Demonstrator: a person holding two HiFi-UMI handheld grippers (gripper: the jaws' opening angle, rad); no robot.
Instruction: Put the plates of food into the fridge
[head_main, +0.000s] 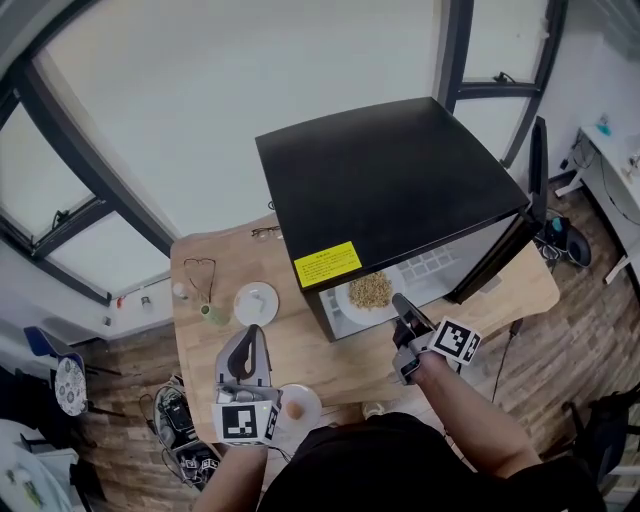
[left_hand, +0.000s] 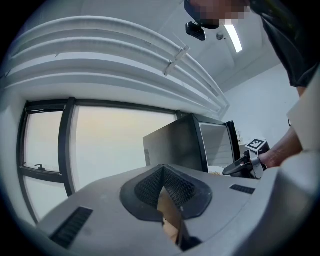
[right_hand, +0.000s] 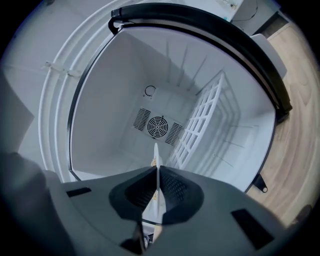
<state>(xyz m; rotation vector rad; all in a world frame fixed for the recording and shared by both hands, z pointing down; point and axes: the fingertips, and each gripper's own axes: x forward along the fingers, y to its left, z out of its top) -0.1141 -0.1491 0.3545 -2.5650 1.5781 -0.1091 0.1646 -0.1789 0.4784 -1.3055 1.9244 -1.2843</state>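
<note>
I'm partway through loading. My right gripper (head_main: 400, 303) has its fingers clamped on the rim of a white plate (head_main: 343, 300) of grainy food, which juts ahead of them into the mouth of the open fridge (head_main: 390, 180). Next I'd push forward, set it level inside, then release. My left gripper (head_main: 251, 332) has its fingers pressed together, empty; a second plate (head_main: 312, 395) waits behind them. The yellow sticker (head_main: 327, 264) on the fridge has print too small to read.

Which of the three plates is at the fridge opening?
The plate of tan food, pinched by the right gripper; the small plate and the plate with an orange piece both lie on the table.
</note>
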